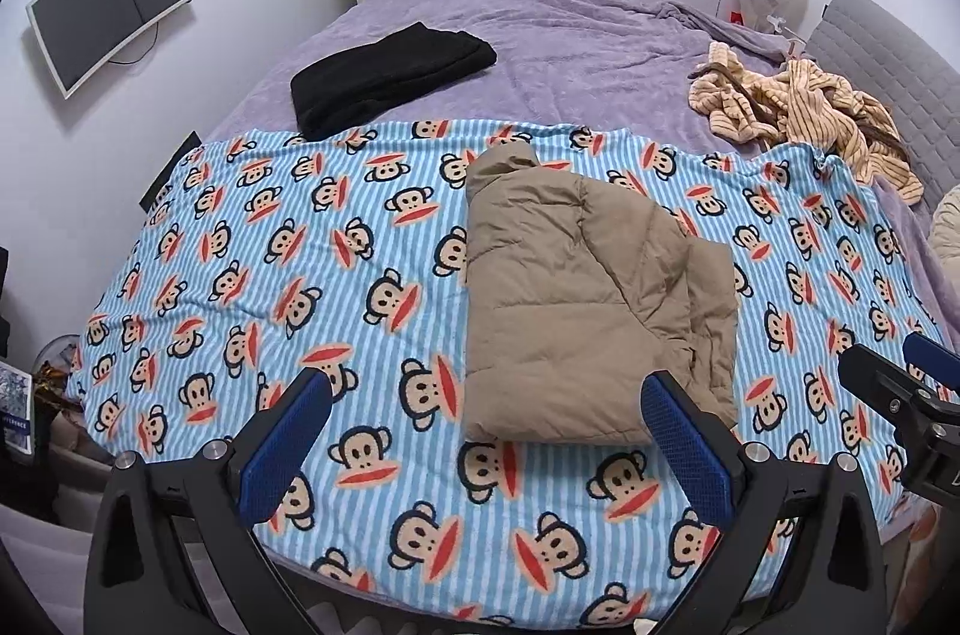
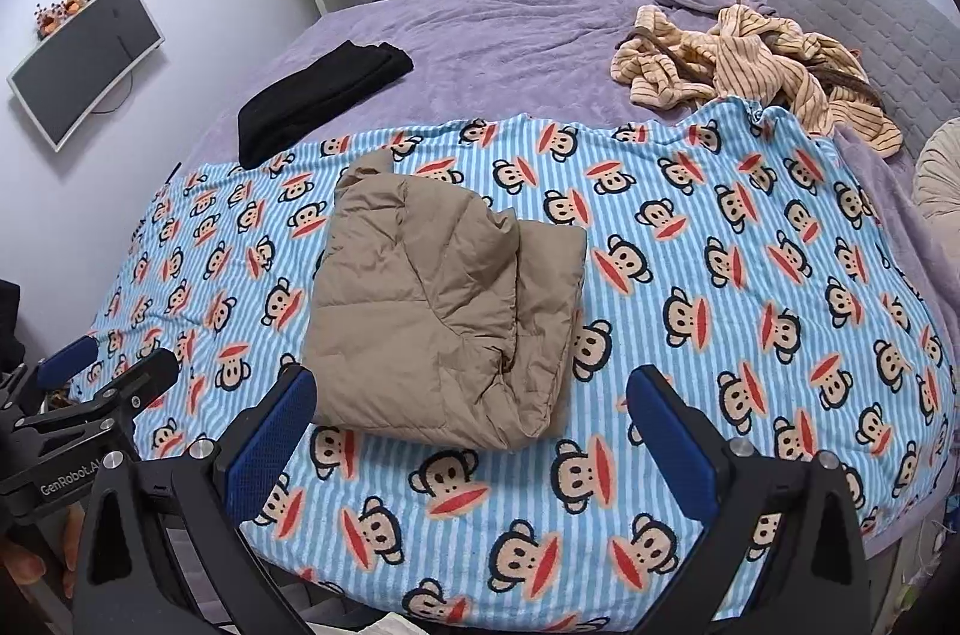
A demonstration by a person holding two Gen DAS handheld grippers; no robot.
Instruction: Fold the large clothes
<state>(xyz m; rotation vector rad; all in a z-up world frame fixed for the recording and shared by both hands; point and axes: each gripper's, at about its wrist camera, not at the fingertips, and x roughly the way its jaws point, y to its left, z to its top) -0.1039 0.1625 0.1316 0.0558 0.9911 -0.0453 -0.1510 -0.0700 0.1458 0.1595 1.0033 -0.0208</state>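
Left wrist view: the left claw [image 1: 486,410] gapes wide, empty; the folded tan puffer jacket [image 1: 576,299] lies just ahead on the monkey blanket [image 1: 240,275].

Right wrist view: the right claw [image 2: 471,404] likewise gapes, the jacket ahead-left. Probably light, soft, slippery; pinch a thick folded edge.

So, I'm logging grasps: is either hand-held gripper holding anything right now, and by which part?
Nothing is held. The left hand-held gripper and right hand-held gripper are both open, short of the folded jacket on the bed.
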